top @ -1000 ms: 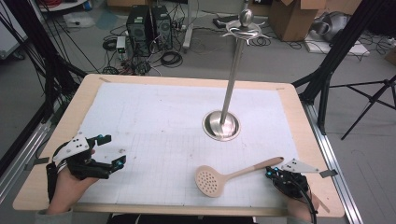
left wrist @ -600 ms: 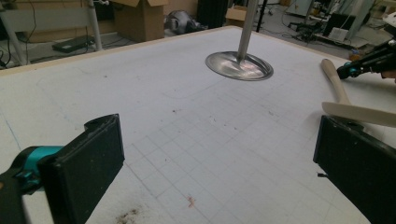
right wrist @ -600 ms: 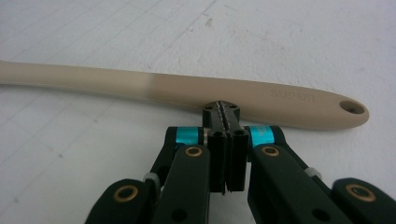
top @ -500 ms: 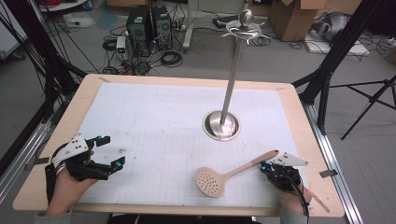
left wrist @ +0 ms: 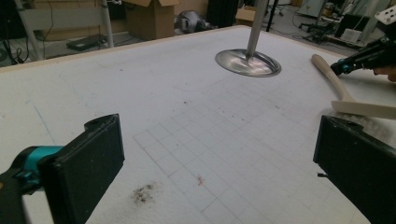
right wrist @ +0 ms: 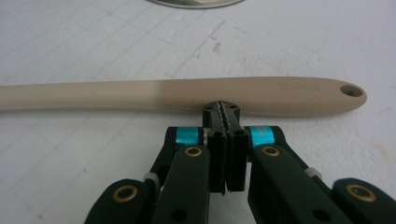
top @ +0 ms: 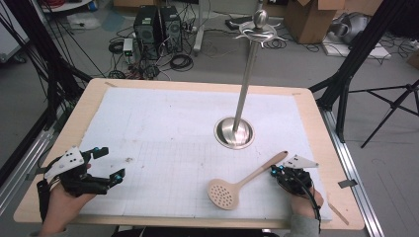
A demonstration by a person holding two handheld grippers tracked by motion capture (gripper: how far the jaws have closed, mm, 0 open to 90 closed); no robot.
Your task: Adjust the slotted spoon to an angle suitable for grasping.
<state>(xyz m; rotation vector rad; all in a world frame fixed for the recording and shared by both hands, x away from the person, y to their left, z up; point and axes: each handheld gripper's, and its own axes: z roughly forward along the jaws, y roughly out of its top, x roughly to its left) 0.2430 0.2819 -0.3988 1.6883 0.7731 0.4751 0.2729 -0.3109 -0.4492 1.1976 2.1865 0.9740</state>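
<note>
table: pale wooden table topped with a white gridded mat; mat looks slightly textured, so things on it probably won't skate.
stand: tall polished steel utensil stand with round dished base and hooked crown, upright on the mat right of centre; base looks heavy, judged stable.
spoon: beige plastic slotted spoon with long flat handle, lying flat on the mat near the front edge, round perforated head toward the person, handle running up and right toward the stand base; well apart from the base.
spoon handling: judged light and stiff; smooth plastic, likely a bit slippery; not fragile. Head end outweighs the tail, so a grip near the tip may let it droop or twist.
grip spot: handle tail, near the hang hole and embossed lettering; flat faces suit the jaws. Lies low on the mat, so getting a jaw under it looks fiddly.
left gripper: black two-jaw gripper with teal accents in left hand, resting front left of the mat, jaws spread wide, nothing between them.
right gripper: matching gripper in right hand, jaws pressed together with no gap, tips right at the near edge of the handle; holding nothing, not clamped on the spoon.
</note>
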